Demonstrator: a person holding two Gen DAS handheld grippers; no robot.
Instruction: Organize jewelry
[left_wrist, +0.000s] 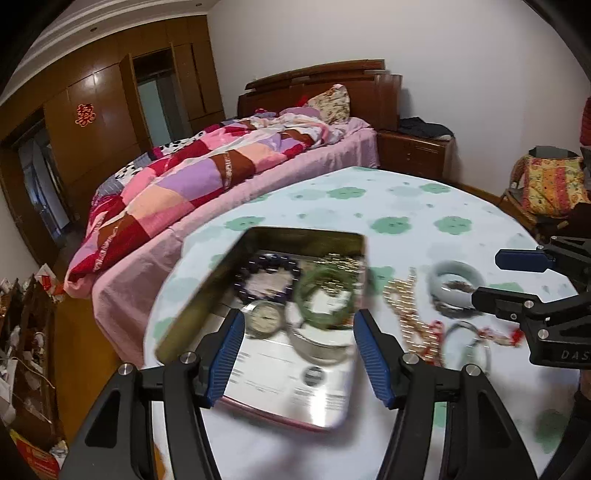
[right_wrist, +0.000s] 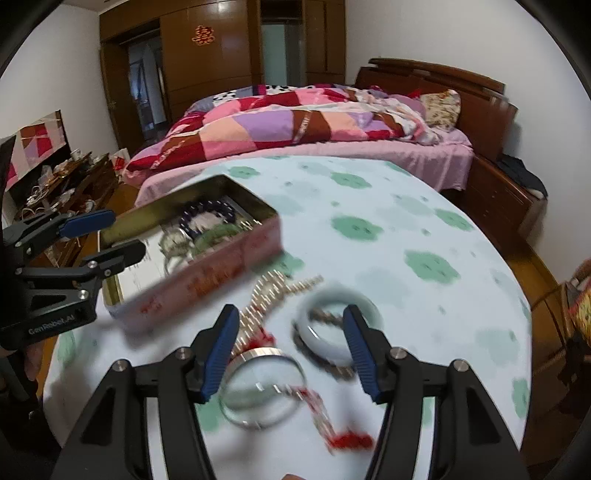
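Blue-padded fingers of both the left gripper (left_wrist: 299, 354) and right gripper (right_wrist: 290, 352) gape empty (seemingly sorting), tin (left_wrist: 258, 243) near the worktop's (left_wrist: 424, 206) edge.

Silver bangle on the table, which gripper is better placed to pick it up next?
Right. The right gripper is open directly over the silver bangle; the left gripper is over the tin.

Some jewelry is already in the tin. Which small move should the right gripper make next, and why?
Probably lower the right gripper onto the silver bangle lying on the tablecloth. Its jaws stand open and empty above it, and the open tin beside it already holds a green bangle and a watch.
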